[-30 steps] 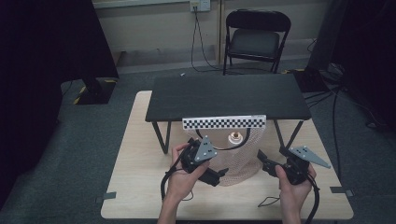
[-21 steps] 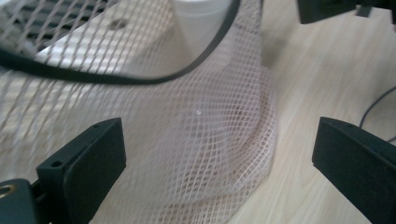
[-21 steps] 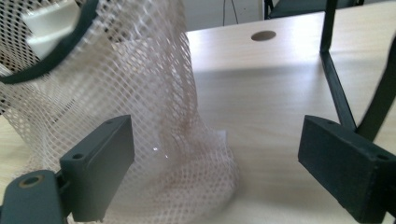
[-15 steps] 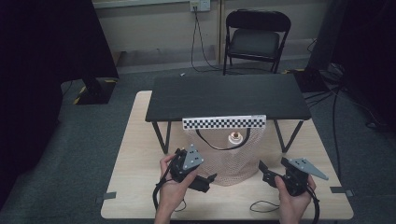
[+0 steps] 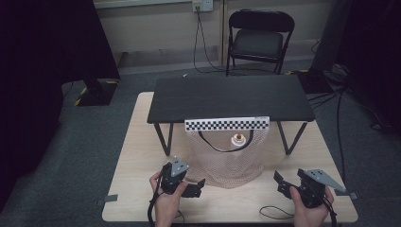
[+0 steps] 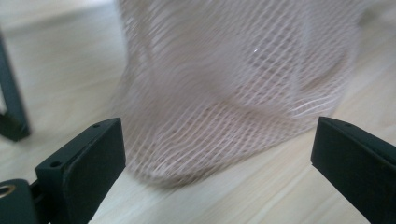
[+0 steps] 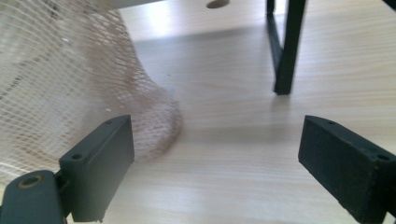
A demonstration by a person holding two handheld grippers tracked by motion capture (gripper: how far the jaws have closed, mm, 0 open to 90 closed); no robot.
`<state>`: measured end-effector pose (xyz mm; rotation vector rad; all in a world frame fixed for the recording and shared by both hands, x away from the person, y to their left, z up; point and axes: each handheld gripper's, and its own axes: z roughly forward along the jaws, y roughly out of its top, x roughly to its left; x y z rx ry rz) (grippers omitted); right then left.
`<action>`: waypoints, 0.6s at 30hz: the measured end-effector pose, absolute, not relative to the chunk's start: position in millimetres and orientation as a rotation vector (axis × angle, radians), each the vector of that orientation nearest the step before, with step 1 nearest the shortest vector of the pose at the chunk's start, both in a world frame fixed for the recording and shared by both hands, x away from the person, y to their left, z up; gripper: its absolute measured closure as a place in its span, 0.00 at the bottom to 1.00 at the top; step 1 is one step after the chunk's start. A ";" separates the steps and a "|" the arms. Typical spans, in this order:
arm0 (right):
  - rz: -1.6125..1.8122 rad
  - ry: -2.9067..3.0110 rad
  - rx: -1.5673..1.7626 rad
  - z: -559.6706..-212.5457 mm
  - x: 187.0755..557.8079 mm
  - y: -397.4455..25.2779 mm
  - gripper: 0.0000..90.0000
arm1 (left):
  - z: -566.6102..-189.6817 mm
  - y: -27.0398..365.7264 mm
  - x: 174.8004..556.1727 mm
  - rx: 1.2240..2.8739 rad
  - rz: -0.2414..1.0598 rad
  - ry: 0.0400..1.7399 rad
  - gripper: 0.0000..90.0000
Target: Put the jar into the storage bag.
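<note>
**One mesh bag, two wide claws**

High view: one pale net bag (image 5: 227,158) hangs from the small black table (image 5: 230,98), sagging onto the light wooden counter (image 5: 137,156); one round bottle cap (image 5: 238,138) shows inside. Left claw (image 5: 197,188) lies just beside the bag; right claw (image 5: 280,182) sits apart.

Left gripper view: two black jaws gape wide, empty, soft mesh between them.

Right gripper view: jaws wide, empty; mesh at the left.

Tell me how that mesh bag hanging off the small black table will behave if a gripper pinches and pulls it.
The mesh bag is probably floppy: its bottom slumps in folds on the wooden tabletop. It looks light, being open netting. Pulled by the open left gripper, it would likely stretch and swing rather than slide, since its top hangs from the black table.
</note>
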<state>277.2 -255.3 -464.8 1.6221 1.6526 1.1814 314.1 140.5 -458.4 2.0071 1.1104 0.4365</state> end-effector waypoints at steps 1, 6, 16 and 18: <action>1.166 1.648 1.624 -466.1 277.2 -256.6 0.11 | -459.8 141.6 313.7 2.000 0.443 1.122 0.03; 1.090 1.655 1.664 -473.3 277.7 -261.3 0.14 | -469.4 151.1 311.3 1.979 0.466 1.234 0.03; 0.913 1.629 1.740 -490.4 281.5 -273.1 0.12 | -489.1 163.1 314.6 1.970 0.521 1.425 0.03; 0.882 1.622 1.753 -493.0 284.6 -273.5 0.12 | -491.9 162.5 316.0 1.960 0.530 1.451 0.03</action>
